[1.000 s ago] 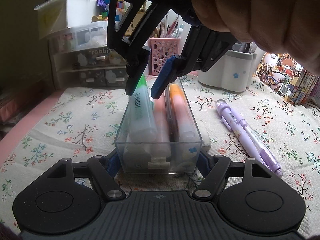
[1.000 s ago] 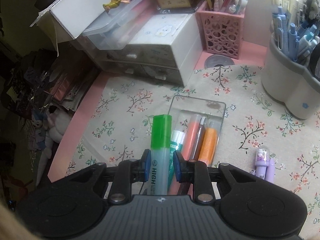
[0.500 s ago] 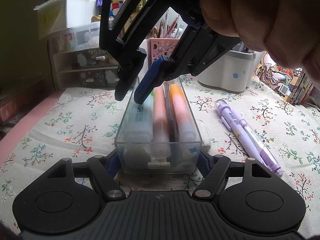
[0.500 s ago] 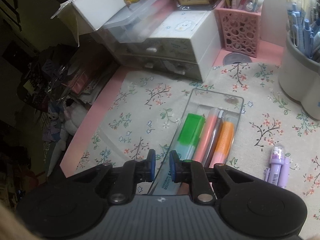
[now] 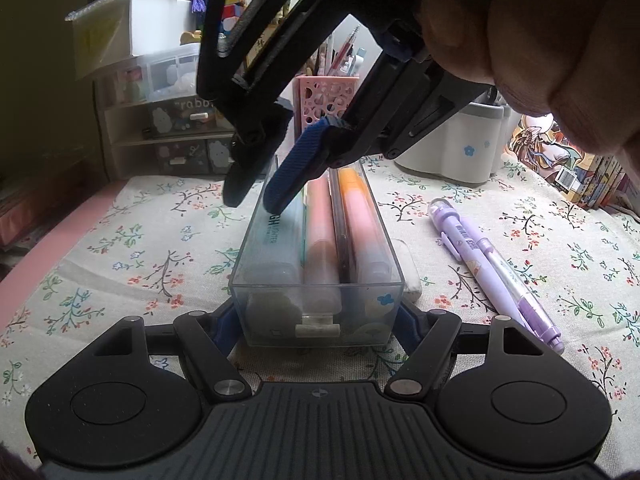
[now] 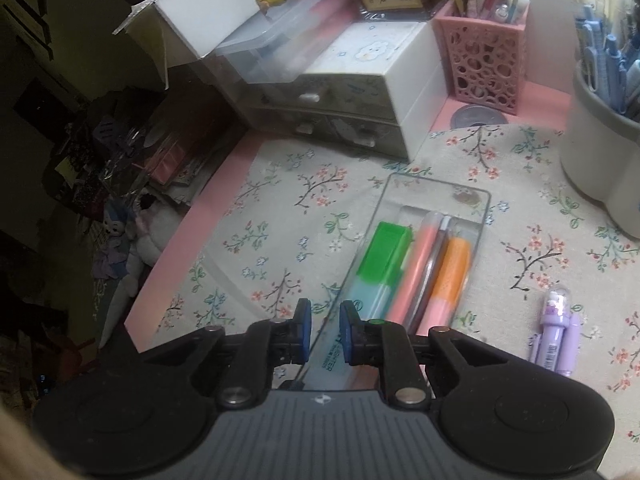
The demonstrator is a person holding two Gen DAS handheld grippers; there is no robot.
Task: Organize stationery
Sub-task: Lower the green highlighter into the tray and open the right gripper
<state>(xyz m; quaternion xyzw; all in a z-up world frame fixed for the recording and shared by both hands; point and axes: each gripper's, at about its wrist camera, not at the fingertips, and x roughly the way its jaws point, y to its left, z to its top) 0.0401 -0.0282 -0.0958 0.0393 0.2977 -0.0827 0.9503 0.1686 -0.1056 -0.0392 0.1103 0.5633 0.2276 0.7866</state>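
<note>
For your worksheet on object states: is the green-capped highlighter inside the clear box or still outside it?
Inside. The highlighter lies flat in the clear box beside the other markers, and the right gripper is open, holding nothing.

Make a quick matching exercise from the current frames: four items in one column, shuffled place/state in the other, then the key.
Items
1. green-capped highlighter
2. purple pen
3. left gripper
4. right gripper

Place/state
A. lying on the floral cloth, outside the box
B. fingers on either side of the clear box near end
C. lying in the box, leftmost slot
D. open, holding nothing, straddling the box's left wall

Pairs: 1-C, 2-A, 3-B, 4-D
</note>
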